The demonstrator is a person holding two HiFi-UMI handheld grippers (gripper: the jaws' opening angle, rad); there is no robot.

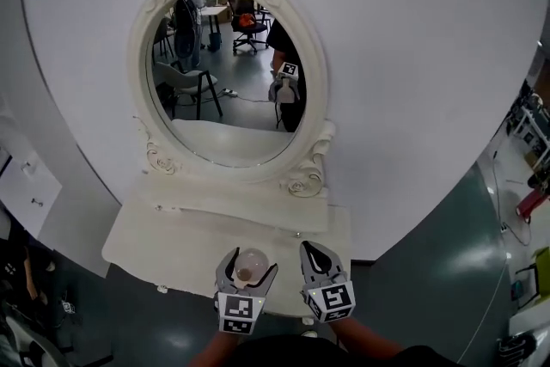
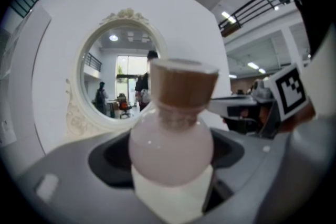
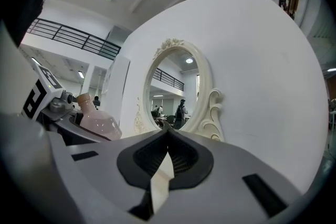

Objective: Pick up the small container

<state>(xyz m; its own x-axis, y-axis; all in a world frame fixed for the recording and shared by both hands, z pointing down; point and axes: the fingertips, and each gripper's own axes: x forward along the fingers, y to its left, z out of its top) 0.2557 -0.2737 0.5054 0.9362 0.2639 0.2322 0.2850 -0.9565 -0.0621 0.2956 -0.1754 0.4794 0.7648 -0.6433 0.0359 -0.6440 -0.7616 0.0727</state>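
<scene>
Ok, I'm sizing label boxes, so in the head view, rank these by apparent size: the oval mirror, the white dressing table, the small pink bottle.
1. ornate white-framed oval mirror
2. white dressing table, its near edge partly hidden
3. small round pink bottle, clearly smallest

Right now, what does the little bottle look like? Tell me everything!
The bottle is small and round-bellied, milky pink and glossy like glass, with a short neck and a wide brown cap like cork. It stands upright, gripped by its belly between the left tool's jaws, in front of the mirror. Its bottom is hidden.
</scene>
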